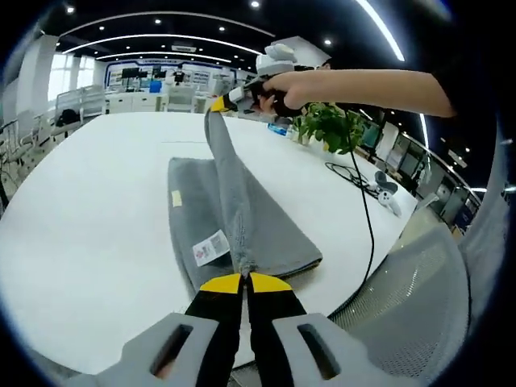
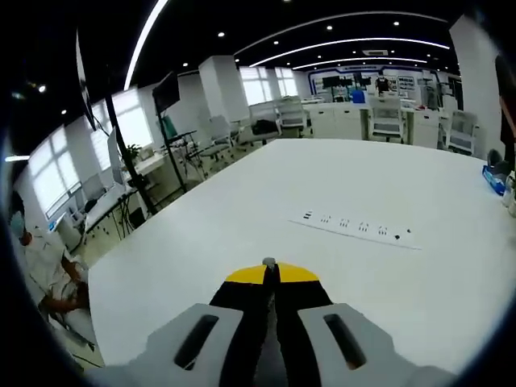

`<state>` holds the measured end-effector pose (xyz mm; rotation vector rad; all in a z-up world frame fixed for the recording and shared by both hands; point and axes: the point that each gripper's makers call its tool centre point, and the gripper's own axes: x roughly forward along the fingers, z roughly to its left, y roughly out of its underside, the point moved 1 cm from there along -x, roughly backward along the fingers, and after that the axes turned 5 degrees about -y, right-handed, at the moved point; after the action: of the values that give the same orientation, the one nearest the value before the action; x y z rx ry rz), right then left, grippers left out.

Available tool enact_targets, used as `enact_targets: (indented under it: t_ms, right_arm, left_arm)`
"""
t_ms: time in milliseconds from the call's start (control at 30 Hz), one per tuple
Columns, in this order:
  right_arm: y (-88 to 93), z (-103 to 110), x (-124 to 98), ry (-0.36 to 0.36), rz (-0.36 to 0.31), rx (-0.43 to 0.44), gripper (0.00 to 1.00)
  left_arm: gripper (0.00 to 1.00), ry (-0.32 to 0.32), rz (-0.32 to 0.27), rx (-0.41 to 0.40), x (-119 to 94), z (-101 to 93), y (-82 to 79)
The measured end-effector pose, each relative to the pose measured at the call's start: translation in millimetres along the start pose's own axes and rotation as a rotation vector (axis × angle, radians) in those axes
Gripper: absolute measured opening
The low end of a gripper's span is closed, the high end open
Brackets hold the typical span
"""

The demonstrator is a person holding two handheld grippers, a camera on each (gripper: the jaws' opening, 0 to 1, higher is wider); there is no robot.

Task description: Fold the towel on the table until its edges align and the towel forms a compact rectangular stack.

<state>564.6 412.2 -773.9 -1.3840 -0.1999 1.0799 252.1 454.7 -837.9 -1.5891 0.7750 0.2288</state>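
A grey towel lies folded on the white table, a white label on its near end. One layer rises as a taut ridge between the two grippers. At the near edge, my left gripper is shut on that layer's corner. My right gripper, held by a person's hand, is shut on the far corner and lifted above the table. In the right gripper view, the right gripper stands shut with a sliver of grey towel pinched at its tips.
A potted plant, a black cable and a white controller sit to the towel's right. A mesh chair is at the table's near right edge. A power strip is set into the tabletop. A person sits beyond the table.
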Motion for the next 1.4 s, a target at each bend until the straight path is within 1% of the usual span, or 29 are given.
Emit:
enact_targets:
  t_ms: [100,167,300,533,733,1000,1133,1200,1400]
  right_arm:
    - [2.3,-2,5,0.001,0.008,0.005,0.00]
    - [4.1,-2,9,0.000,0.013,0.008,0.00]
    - [10.6,-5,16,-0.001,0.022,0.041,0.00]
    - [20.6,-3,32,-0.001,0.044,0.059,0.00]
    - [27.6,-2,45,-0.004,0.065,0.043,0.00]
    - [38.2,-1,59,-0.006,0.087,0.045,0.00]
    - [45.5,0,68,-0.004,0.110,0.041,0.00]
    - [48.2,1,72,-0.002,0.119,0.040,0.00]
    - [56.3,4,84,0.000,0.132,0.039,0.00]
  left_arm:
    - [0.02,-0.004,-0.003,-0.036,2,4.4,3.6]
    - [0.02,-0.003,-0.004,-0.043,3,5.4,4.5]
    - [0.02,0.001,0.010,-0.079,6,9.0,11.3]
    - [0.02,-0.010,0.028,-0.134,11,20.3,21.8]
    - [0.02,-0.017,0.045,-0.180,17,26.3,30.8]
    - [0.02,-0.023,0.070,-0.237,24,32.9,45.4]
    - [0.01,-0.032,0.084,-0.255,25,35.1,52.0]
    - [0.01,-0.033,0.082,-0.271,25,35.1,52.8]
    - [0.01,-0.031,0.093,-0.276,27,35.1,56.1]
